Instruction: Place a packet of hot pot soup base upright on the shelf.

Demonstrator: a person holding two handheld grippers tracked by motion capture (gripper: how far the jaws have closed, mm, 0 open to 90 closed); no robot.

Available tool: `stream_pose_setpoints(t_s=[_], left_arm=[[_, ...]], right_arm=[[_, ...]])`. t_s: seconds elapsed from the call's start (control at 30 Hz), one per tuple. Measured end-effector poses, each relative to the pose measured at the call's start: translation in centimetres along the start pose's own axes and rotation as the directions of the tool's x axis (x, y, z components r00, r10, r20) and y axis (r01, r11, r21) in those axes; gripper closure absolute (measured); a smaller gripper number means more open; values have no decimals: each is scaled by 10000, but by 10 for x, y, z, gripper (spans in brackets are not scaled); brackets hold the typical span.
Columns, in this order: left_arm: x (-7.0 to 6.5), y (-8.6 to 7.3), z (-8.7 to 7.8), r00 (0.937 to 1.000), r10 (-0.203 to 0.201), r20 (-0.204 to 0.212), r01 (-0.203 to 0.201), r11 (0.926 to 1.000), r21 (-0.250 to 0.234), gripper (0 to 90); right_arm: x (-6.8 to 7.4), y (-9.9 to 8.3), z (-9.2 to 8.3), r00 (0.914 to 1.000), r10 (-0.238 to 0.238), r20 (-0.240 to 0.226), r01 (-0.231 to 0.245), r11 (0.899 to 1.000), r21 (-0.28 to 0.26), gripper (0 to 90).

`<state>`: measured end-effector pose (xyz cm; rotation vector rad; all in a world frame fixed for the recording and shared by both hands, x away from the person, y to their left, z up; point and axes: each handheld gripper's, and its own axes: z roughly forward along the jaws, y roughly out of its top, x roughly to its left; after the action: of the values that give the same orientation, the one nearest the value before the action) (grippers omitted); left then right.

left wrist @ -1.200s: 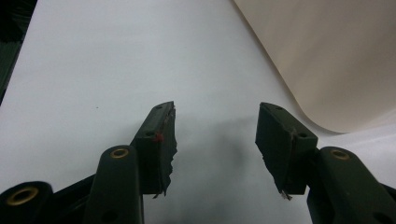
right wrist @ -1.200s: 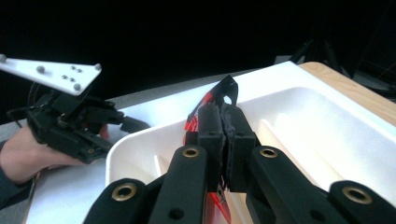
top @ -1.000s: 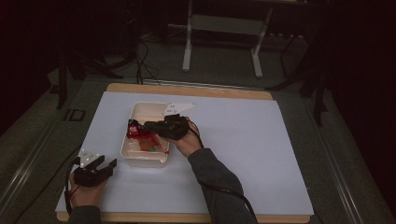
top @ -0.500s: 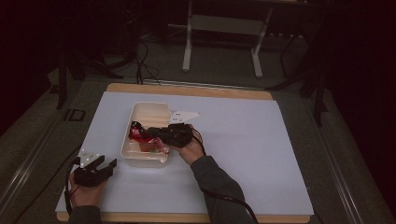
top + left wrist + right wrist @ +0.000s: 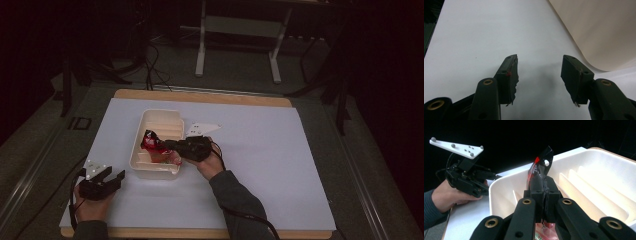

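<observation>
White table paper (image 5: 280,165) lay under our cream bin (image 5: 161,122). Our right gripper (image 5: 543,180) pinched a red packet (image 5: 149,140) over it for lowering; left gripper (image 5: 111,176), near the bin, gaped empty.

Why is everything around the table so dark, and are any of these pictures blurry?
High view: light falls on the white table; the room behind is dim. Left gripper view: sharp, soft shadow under the left gripper. Right gripper view: black background, red packet sharp, white tray bright.
</observation>
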<state>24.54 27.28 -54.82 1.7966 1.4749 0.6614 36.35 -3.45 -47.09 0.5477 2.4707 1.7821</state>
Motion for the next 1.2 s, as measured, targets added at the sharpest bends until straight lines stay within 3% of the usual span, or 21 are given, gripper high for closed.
stream_pose_setpoints(t_s=[0.27, 0.53, 0.67, 0.83, 1.03, 1.07, 1.2], left_arm=[[0, 0, 0, 10000, 8, -19, -8, 10000, 34, 475], [0, 0, 0, 10000, 2, 12, -2, 10000, 21, 475], [0, 0, 0, 10000, -7, 24, 7, 10000, 10, 475], [0, 0, 0, 10000, -11, 3, 11, 10000, 47, 475], [0, 0, 1, 10000, -23, 8, 22, 10000, 65, 475], [0, 0, 1, 10000, -13, 3, 13, 10000, 52, 475], [0, 0, 1, 10000, -25, 12, 25, 10000, 65, 474]], right_arm=[[-12, -6, -11, 9975, 700, 100, -697, 9972, -256, 891], [-2, 6, 5, 9995, 297, 134, -299, 9995, 116, 859], [-1, 6, 7, 9995, 201, 246, -209, 9992, 341, 756], [-3, 1, 4, 9996, 191, 222, -203, 9982, 559, 699], [-5, -8, -1, 9998, 86, 161, -104, 9927, 1199, 739], [-7, -12, -2, 9997, 59, 219, -91, 9888, 1488, 800], [-9, -15, -1, 9997, -26, 232, -16, 9832, 1824, 900]])
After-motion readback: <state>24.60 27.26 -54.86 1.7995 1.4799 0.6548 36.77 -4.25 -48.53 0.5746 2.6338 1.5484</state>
